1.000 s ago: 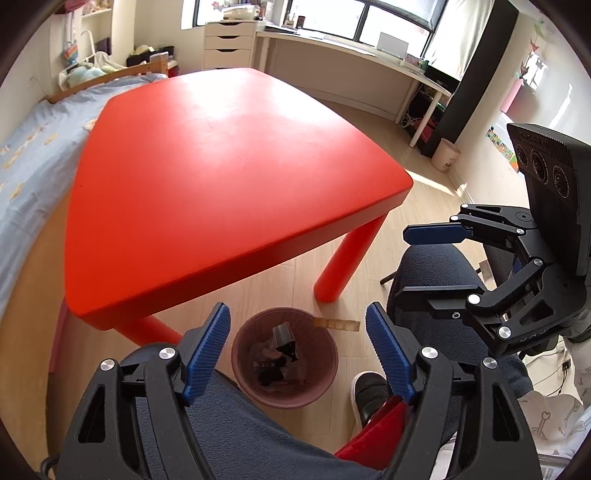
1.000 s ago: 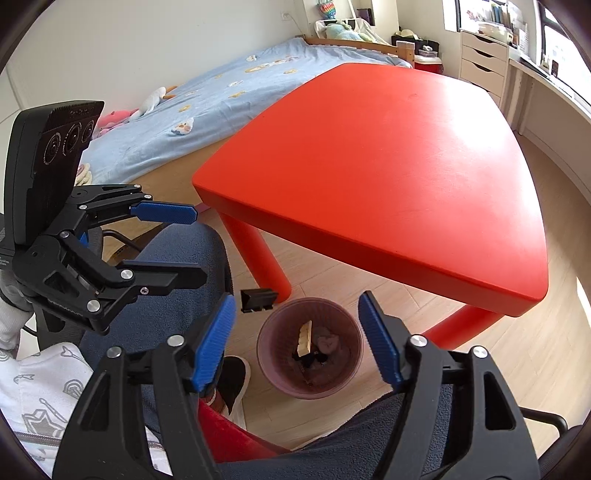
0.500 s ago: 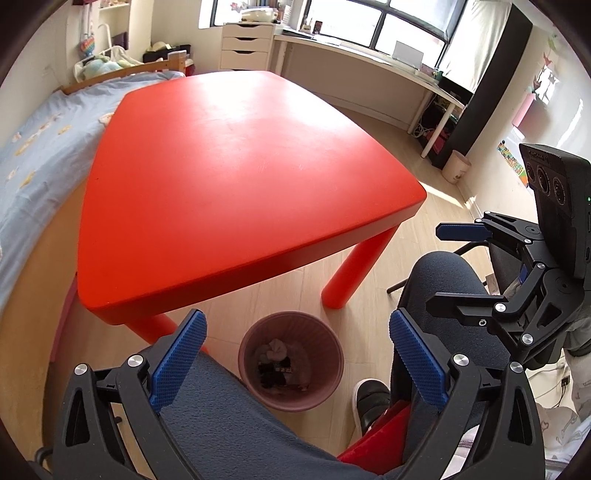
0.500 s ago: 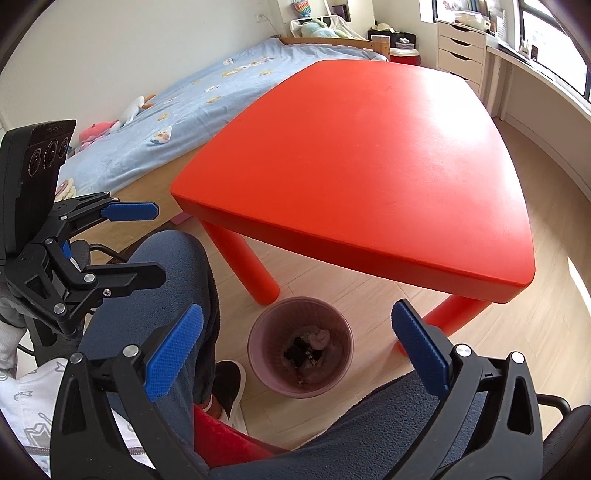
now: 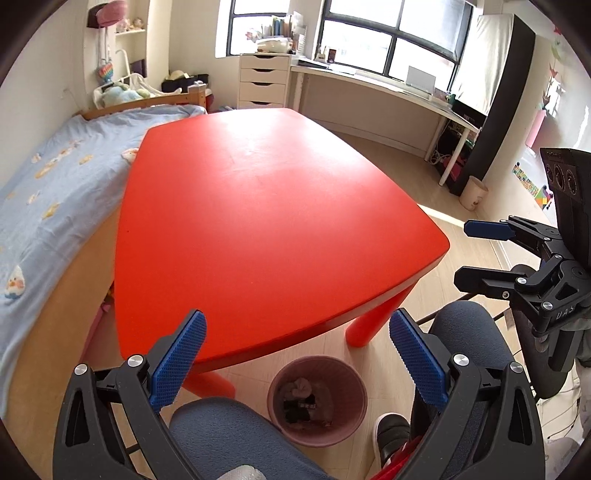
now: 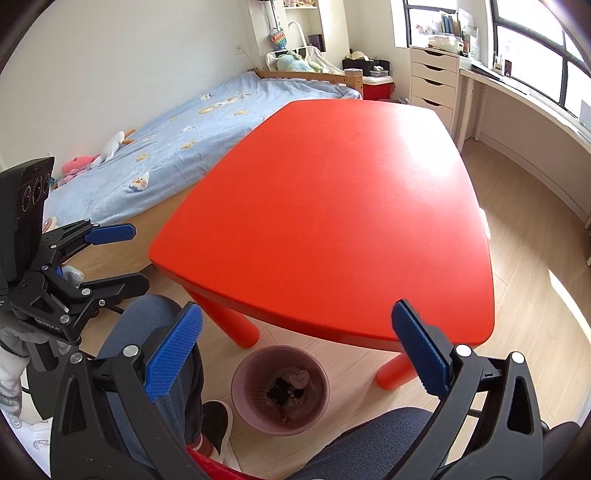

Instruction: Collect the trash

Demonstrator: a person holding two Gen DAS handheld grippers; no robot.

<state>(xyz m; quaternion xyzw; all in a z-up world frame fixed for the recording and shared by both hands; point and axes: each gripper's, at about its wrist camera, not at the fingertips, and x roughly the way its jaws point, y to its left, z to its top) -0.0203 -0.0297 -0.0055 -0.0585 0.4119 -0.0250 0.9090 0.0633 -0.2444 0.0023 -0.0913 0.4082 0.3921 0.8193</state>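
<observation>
Red table (image 5: 280, 206) top bare; its legs (image 6: 242, 326) flank the bin (image 6: 255, 373).

Red surface (image 5: 273, 206) mid-room; blue-sheeted bed (image 6: 192, 136) along white wall; white drawers (image 5: 263, 82) under sunlit windows (image 5: 373, 33); pale wood floor (image 6: 532, 306).

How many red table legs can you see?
3. In the right wrist view, one leg is at the table's near left corner and one at its near right. The left wrist view adds a back one, mostly hidden; a fourth may be hidden.
</observation>
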